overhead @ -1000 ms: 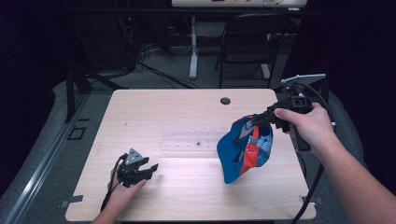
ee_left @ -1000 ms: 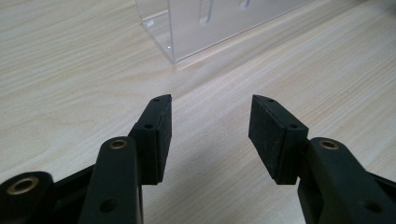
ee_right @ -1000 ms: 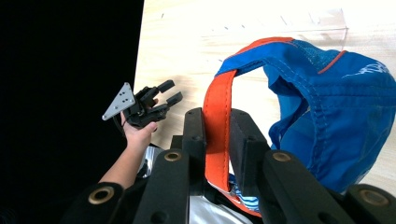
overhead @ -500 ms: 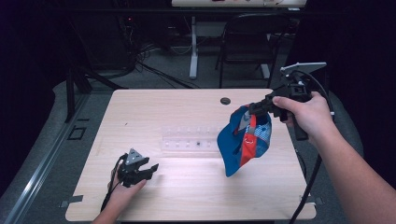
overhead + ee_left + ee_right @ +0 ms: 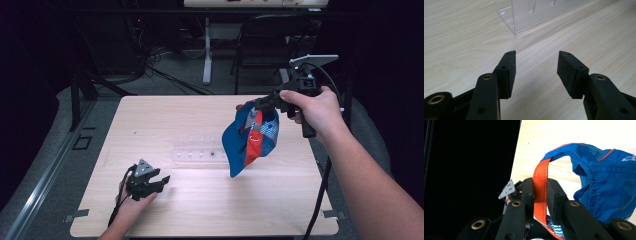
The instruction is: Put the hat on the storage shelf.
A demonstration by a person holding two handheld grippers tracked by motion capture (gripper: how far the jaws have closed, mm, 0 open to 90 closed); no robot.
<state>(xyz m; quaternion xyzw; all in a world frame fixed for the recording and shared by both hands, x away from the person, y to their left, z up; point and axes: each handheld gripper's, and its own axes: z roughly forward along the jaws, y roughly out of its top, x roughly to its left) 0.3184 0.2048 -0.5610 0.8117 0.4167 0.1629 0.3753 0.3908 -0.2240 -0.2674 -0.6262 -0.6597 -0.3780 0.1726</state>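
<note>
Fabric droops limp in the high view: the blue cap point(image 5: 250, 140) hangs clear of the table point(image 5: 165, 125) from the right gripper point(image 5: 260, 104). Left gripper view: jaws gape, empty. Right gripper view: pads clamp the orange strap point(image 5: 540, 192), probably the surest hold on something so light and soft.

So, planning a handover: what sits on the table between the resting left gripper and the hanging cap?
In the high view, a clear plastic rack lies between left gripper and cap; otherwise bare table.

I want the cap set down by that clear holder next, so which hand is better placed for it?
Right. The right gripper already pinches the cap by its orange strap, hanging beside the clear holder. The left gripper rests open, holding nothing.
</note>
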